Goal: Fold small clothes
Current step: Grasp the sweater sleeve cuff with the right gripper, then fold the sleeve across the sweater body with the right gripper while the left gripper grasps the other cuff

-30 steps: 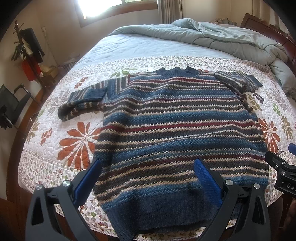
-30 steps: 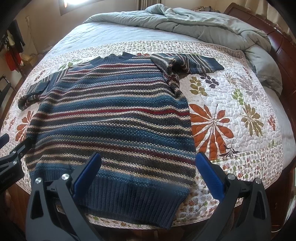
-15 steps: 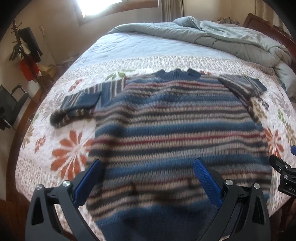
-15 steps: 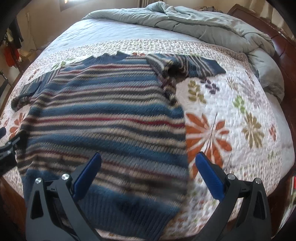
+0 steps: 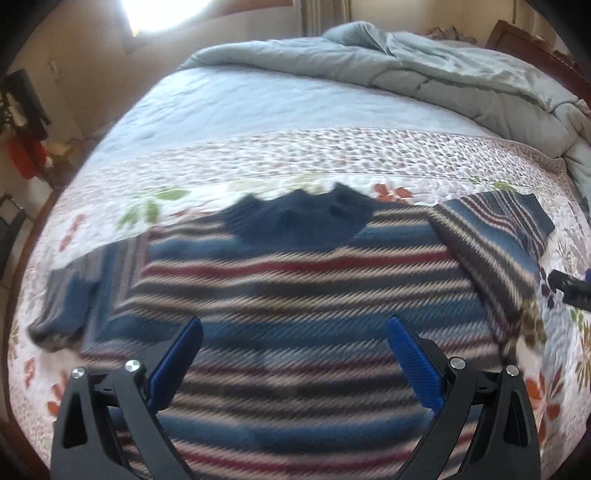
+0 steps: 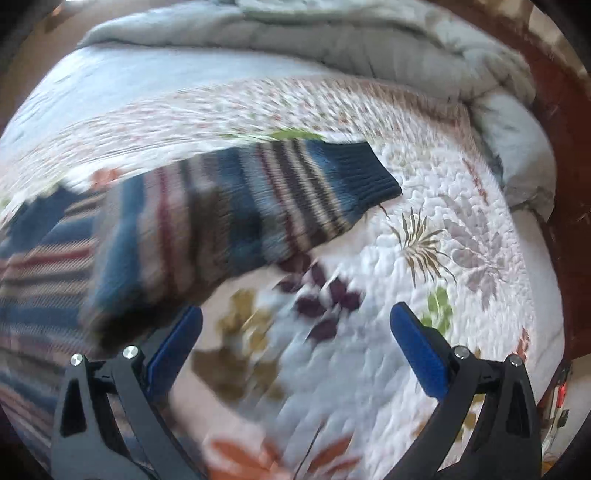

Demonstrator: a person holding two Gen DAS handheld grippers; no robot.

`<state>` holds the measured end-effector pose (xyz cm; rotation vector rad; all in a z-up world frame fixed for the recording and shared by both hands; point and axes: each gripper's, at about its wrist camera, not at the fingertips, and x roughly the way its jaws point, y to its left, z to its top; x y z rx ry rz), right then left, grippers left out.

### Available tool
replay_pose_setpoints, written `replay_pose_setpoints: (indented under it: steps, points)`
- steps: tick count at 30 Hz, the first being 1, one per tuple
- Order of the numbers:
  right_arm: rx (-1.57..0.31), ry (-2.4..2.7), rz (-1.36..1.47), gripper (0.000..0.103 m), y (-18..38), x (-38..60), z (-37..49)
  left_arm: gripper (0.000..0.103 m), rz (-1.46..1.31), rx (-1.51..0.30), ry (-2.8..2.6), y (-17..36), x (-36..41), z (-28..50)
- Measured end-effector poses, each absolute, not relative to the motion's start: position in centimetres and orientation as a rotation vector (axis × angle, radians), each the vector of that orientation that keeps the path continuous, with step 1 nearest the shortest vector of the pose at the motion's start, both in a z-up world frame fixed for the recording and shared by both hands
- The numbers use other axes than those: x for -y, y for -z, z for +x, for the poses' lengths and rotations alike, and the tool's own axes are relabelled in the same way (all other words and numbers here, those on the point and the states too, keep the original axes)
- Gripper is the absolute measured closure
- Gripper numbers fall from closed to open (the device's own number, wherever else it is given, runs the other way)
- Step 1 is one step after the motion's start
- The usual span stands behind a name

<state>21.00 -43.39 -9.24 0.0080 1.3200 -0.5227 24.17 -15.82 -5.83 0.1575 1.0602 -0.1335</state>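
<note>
A striped knit sweater point(image 5: 295, 295) in blue, red and beige lies flat on the floral quilt point(image 5: 332, 155), its navy collar point(image 5: 295, 218) pointing away from me. My left gripper point(image 5: 293, 332) hovers open over the sweater's chest, nothing between its blue pads. The sweater's right sleeve point(image 6: 258, 206) lies bent, its navy cuff point(image 6: 365, 181) toward the headboard side. My right gripper point(image 6: 295, 325) is open above the quilt just right of that sleeve, and its left finger point(image 6: 173, 343) is close to the sleeve's fold. The left sleeve point(image 5: 70, 295) lies folded at the left. The right gripper's tip point(image 5: 569, 288) shows at the left wrist view's right edge.
A rumpled grey-green duvet point(image 5: 424, 74) is heaped at the far end of the bed. A dark wooden bed frame point(image 6: 569, 192) runs along the right. A window point(image 5: 159, 14) and hanging clothes point(image 5: 22, 118) are at the left wall.
Both grippers have moved forward from the hem up the sweater. The left now sits over the chest; the right has swung to the right sleeve. The sweater has not moved.
</note>
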Motion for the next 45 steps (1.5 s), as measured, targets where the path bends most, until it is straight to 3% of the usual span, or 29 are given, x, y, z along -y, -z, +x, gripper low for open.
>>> replay_pose_setpoints:
  steps: [11,22,23,24,25,26,28,38,45]
  points:
    - [-1.421,0.583,0.160,0.002,14.9,54.2,26.0,0.003,0.152,-1.098,0.151,9.1,22.7,29.4]
    - [-1.448,0.590,0.281,0.003,16.8,59.5,28.8,0.003,0.198,-1.083,0.130,9.6,22.2,29.7]
    - [-1.444,0.587,0.257,0.016,16.7,59.2,29.2,0.003,0.196,-1.086,0.130,9.6,22.1,29.7]
    - [-1.424,0.556,0.231,0.038,16.3,58.2,29.6,0.003,0.192,-1.088,0.130,9.6,22.0,29.8]
    - [-1.416,0.516,0.224,0.045,16.1,57.5,29.9,0.003,0.191,-1.090,0.128,9.5,21.9,29.9]
    - [-1.414,0.510,0.217,0.066,15.9,57.1,30.2,0.003,0.191,-1.091,0.125,9.5,21.8,29.9]
    - [-1.401,0.471,0.227,0.088,15.2,56.1,30.6,0.003,0.191,-1.092,0.118,9.4,21.4,29.9]
    - [-1.111,0.202,0.205,0.091,6.2,47.8,32.0,0.003,0.197,-1.045,0.026,6.9,14.1,28.4]
    - [-1.117,-0.150,0.143,0.091,5.5,32.6,31.7,0.003,0.156,-1.051,-0.065,5.8,7.4,27.6]
